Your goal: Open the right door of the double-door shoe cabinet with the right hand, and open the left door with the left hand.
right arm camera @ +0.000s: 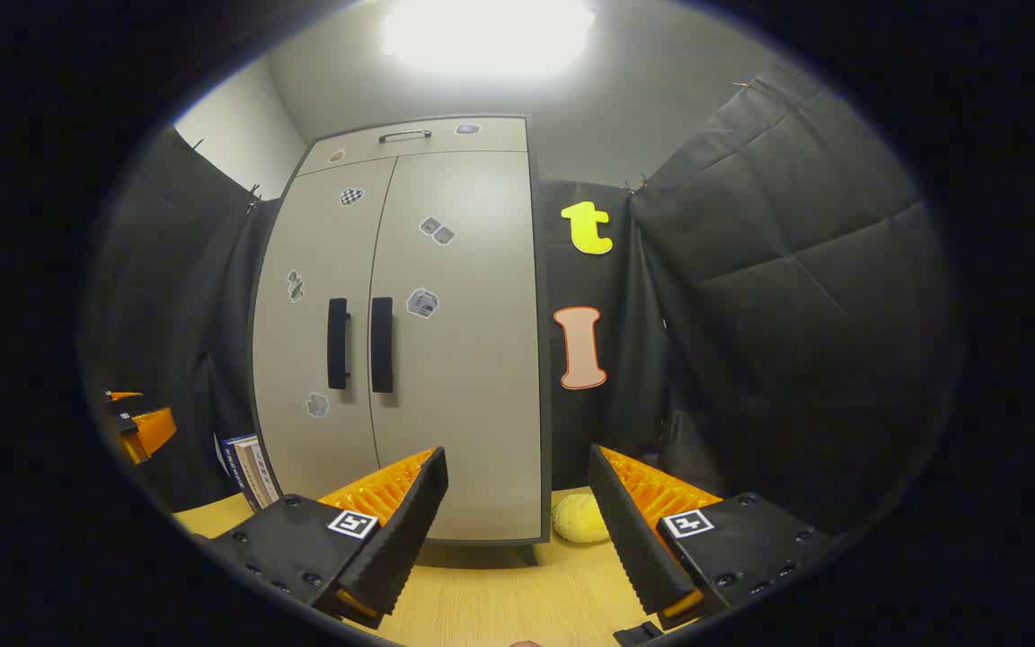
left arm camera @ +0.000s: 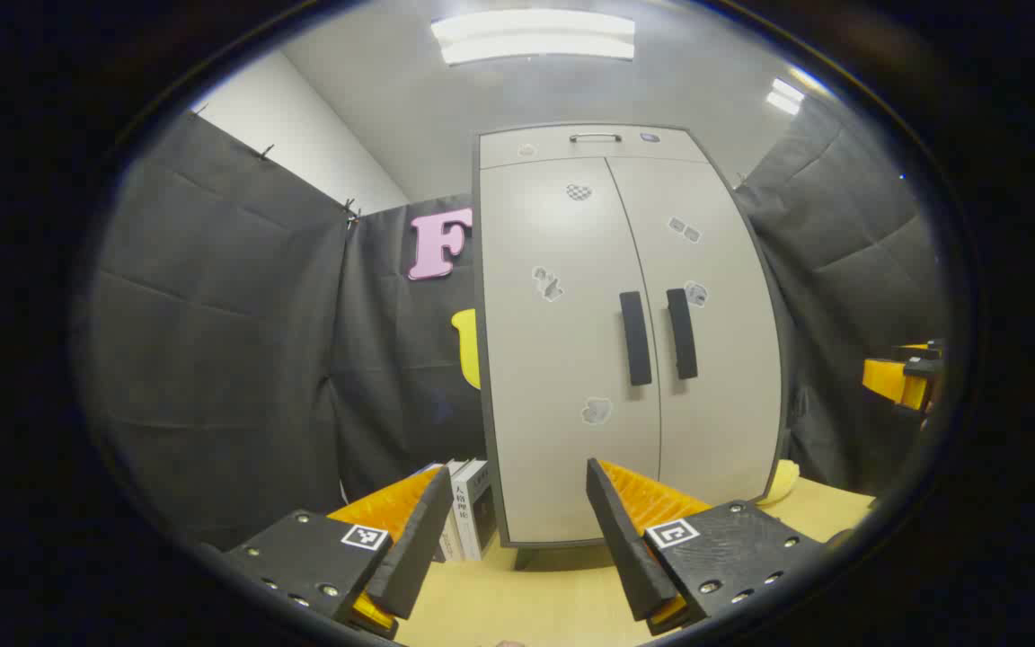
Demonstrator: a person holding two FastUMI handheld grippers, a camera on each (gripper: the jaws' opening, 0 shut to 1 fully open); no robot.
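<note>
Right gripper view: our right tongs [right arm camera: 517, 503] hang spread before the shut shoe cabinet [right arm camera: 464, 359]; left tongs [left arm camera: 513, 508] spread too. Next we judge: reach the right handle [right arm camera: 382, 344].

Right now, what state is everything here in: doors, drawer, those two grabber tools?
Pale grey shoe cabinet's left door: closed.
Right door: closed.
Top drawer with metal handle: closed.
Left gripper: open, holding nothing.
Right gripper: open, holding nothing.
Row of books: upright beside the cabinet.
</note>
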